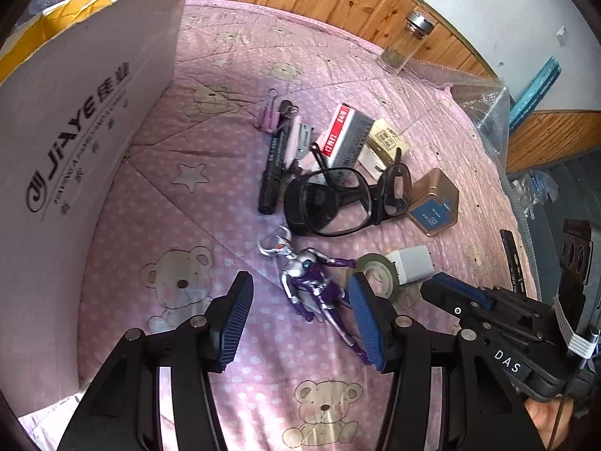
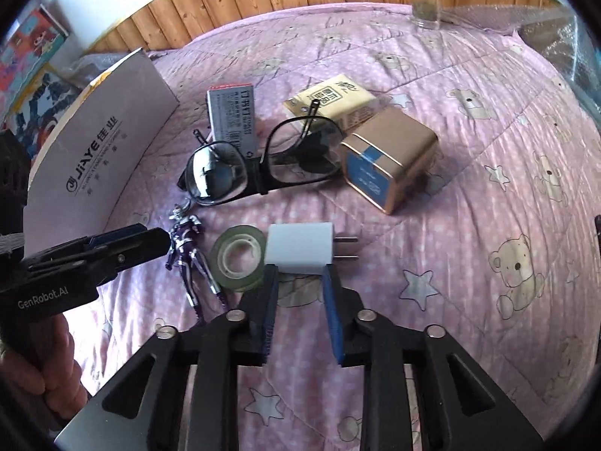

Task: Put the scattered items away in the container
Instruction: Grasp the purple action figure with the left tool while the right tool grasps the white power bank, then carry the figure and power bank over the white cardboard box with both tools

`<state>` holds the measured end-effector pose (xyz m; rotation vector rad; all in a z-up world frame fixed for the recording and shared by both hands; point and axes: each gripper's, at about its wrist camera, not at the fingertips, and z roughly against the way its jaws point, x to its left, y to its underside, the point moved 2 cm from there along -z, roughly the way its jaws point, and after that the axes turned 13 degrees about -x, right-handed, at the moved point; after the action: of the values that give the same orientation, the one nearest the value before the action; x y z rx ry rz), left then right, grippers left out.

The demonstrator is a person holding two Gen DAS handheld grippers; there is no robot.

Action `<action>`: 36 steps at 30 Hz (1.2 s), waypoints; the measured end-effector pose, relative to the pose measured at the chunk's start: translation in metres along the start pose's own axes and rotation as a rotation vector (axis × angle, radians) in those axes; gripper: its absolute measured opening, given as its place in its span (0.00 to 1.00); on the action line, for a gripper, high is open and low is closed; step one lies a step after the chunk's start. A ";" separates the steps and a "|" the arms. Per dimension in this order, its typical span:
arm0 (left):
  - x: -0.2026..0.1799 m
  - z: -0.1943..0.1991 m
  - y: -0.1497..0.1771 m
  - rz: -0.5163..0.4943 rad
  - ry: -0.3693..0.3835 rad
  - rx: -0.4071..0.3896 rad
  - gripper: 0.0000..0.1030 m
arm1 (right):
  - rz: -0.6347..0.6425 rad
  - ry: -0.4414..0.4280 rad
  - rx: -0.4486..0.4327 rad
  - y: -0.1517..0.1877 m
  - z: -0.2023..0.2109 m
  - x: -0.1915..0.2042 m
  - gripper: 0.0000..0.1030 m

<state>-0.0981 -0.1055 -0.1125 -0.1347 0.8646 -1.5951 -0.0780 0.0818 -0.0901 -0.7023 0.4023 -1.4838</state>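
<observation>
A purple and silver toy figure (image 1: 311, 285) lies on the pink bear-print quilt, between the spread fingers of my open left gripper (image 1: 300, 293). My right gripper (image 2: 300, 272) is open, its blue pads either side of the near edge of a white plug charger (image 2: 300, 248). A roll of clear tape (image 2: 236, 259) lies just left of the charger. Further out are black-rimmed glasses (image 2: 263, 165), a gold and blue tin (image 2: 390, 158), a grey staple box (image 2: 233, 116), a yellow tissue pack (image 2: 334, 101) and a black marker (image 1: 276, 165). The white cardboard box (image 1: 75, 150) stands at the left.
A pink stapler (image 1: 300, 139) and purple binder clips (image 1: 268, 112) lie by the marker. A glass bottle (image 1: 407, 43) stands at the quilt's far edge beside bubble wrap (image 1: 484, 101), with a wooden wall behind. A hand (image 2: 49, 368) holds the left gripper.
</observation>
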 end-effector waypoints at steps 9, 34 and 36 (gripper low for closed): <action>-0.016 -0.026 0.006 -0.101 -0.082 0.016 0.53 | 0.116 0.059 0.011 -0.009 -0.030 0.013 0.50; -0.010 -0.014 0.003 -0.116 -0.110 -0.044 0.28 | -0.050 0.022 -0.007 -0.002 -0.025 -0.021 0.25; -0.012 -0.020 0.008 -0.113 -0.089 -0.014 0.28 | -0.050 0.018 -0.012 -0.001 -0.025 -0.020 0.27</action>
<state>-0.0995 -0.0853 -0.1267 -0.2671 0.8110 -1.6748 -0.0961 0.0975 -0.1115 -0.7130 0.4105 -1.5368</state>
